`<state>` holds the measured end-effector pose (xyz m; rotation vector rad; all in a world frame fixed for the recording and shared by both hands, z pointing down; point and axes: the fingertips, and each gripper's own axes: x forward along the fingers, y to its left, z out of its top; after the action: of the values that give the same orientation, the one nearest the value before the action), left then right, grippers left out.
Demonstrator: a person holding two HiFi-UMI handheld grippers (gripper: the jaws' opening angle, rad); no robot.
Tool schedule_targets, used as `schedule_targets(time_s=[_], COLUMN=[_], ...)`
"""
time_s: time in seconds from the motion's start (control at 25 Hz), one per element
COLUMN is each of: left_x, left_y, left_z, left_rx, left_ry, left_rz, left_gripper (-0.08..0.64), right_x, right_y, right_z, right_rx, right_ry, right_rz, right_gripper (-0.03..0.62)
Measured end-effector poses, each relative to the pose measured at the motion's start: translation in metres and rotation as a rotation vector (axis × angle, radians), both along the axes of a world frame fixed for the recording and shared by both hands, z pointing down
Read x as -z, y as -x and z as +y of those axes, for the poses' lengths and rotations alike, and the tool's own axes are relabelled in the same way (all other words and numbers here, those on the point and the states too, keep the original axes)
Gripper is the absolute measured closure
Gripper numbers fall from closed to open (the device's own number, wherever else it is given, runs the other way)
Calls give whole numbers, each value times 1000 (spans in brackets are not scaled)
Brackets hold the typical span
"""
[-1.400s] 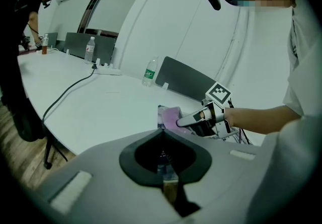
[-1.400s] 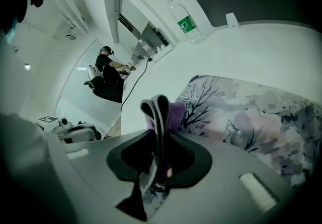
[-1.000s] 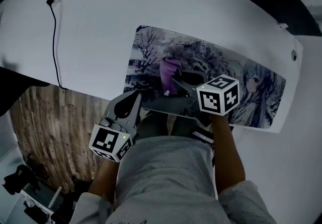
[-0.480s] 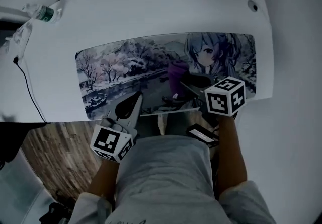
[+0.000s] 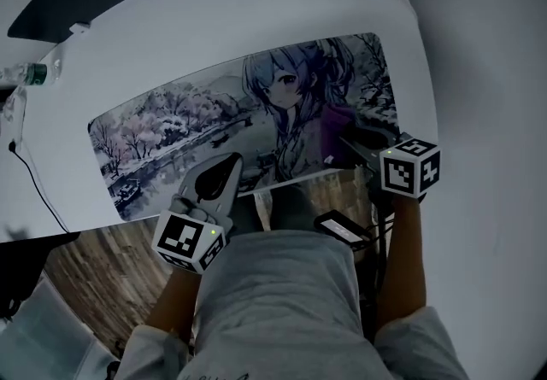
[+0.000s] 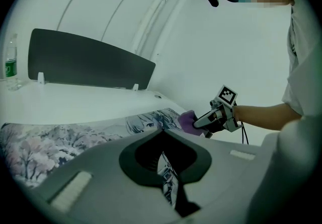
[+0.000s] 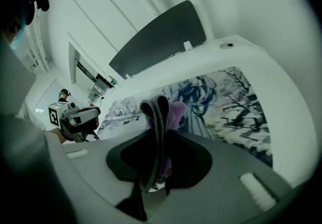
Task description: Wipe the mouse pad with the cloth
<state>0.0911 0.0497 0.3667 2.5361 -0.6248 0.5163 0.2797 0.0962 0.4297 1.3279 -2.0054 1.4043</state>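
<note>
Right gripper (image 5: 357,144): fingers were clamped on the purple cloth (image 5: 336,125), at the mouse pad's (image 5: 171,118) 4 o'clock.
Left gripper (image 5: 228,164): fingers were clenched and empty, at the pad's 6 o'clock edge.
Stroke: flat, overlapping sweeps toward 9 o'clock seemed best.

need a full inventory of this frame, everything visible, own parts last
printed anime-art mouse pad: 1, grey-pink-purple, along desk's near edge
folded purple cloth: 1, purple, pad's right end
white desk: 1, white, under pad
dark grey upright panel: 1, desk's far edge
clear plastic bottle: 1, green label, desk's far left
thin black cable: 1, black, desk's left
left gripper: 1, grey, jaws shut on pad's near edge
right gripper: 1, grey, jaws shut on cloth
</note>
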Motion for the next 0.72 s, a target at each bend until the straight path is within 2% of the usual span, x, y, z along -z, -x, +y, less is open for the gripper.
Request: schedule_targets(time_s=[0.16,0.36,0.72], left_x=[-6,-10,-19], left_y=[-25,-51,-80], left_z=[11,20,35], left_rx=[-4,5,30], left_ry=[10,17,32], left_rz=[-2,-6,-18], left_gripper=[545,543,545], right_x=[-6,-17,-30], right_y=[-55,-115,-181], right_z=[24,54,68], right_rx=[-46,-52,-72], right_ry=[28,81,114], right_rz=[43,128,207], right_gripper=[503,503,503])
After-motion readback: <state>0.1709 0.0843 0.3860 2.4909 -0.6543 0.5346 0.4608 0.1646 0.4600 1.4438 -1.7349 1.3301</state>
